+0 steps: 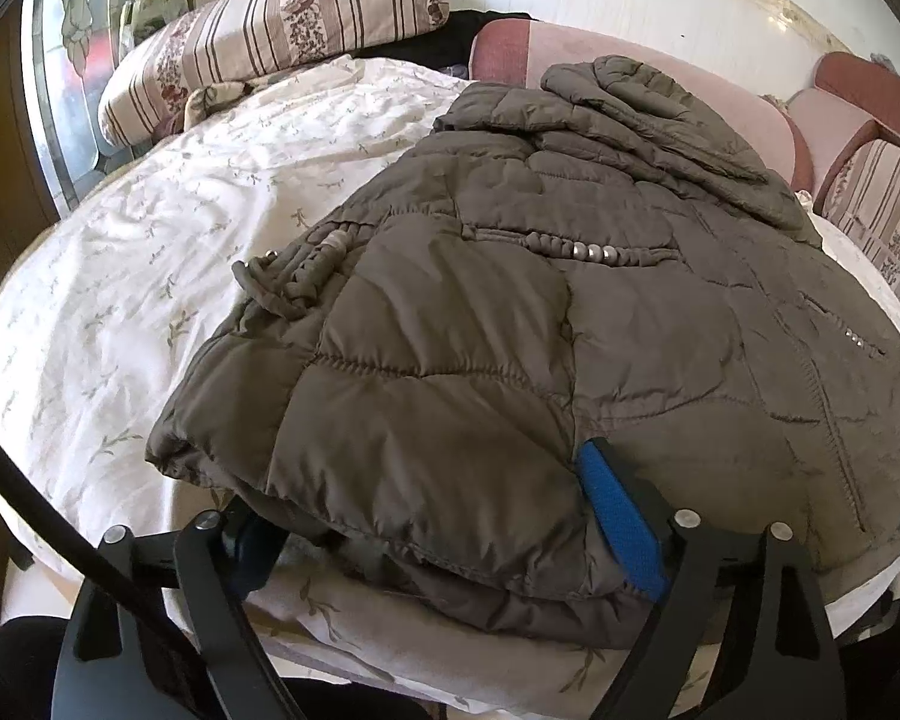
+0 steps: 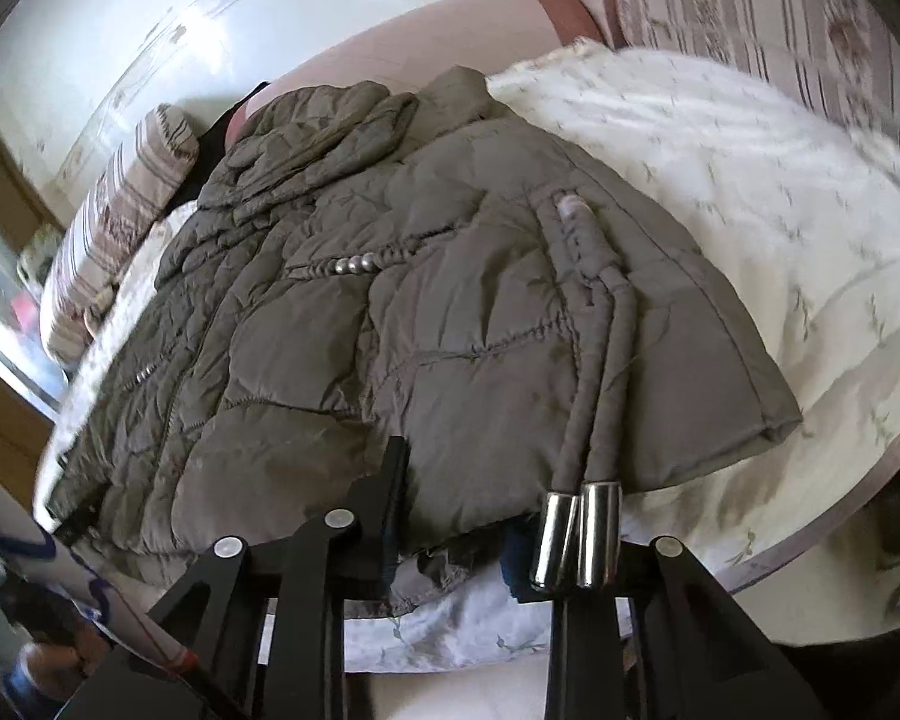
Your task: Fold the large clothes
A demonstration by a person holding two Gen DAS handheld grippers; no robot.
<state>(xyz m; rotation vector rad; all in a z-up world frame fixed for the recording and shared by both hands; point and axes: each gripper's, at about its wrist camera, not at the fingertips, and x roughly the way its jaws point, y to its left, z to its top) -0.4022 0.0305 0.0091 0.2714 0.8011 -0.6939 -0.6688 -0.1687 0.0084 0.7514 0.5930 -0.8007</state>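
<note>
A bed fills most of the room, covered by a white sheet printed with small leafy sprigs and lying in soft wrinkles. Across the middle of it sprawls a big quilted jacket in grey-brown, puffy and folded over on itself, its hood bunched at the far end against a pink headboard. A striped, flowered pillow leans at the far corner of the bed, near a window. A braided drawstring threaded with silver beads crosses the jacket's waist, and two cords from it run down the near flap to end in two shiny metal caps hanging just over the hem. At the near edge, the left gripper stands wide apart around the thick folded hem: one blue-padded finger lies on top of the fabric, the other sits below and beside the fold, and I cannot say the pads press on it. The right gripper has one dark finger lying on the jacket's top layer while the hem drapes down between the jaws; whether they pinch the fabric I cannot tell.
</note>
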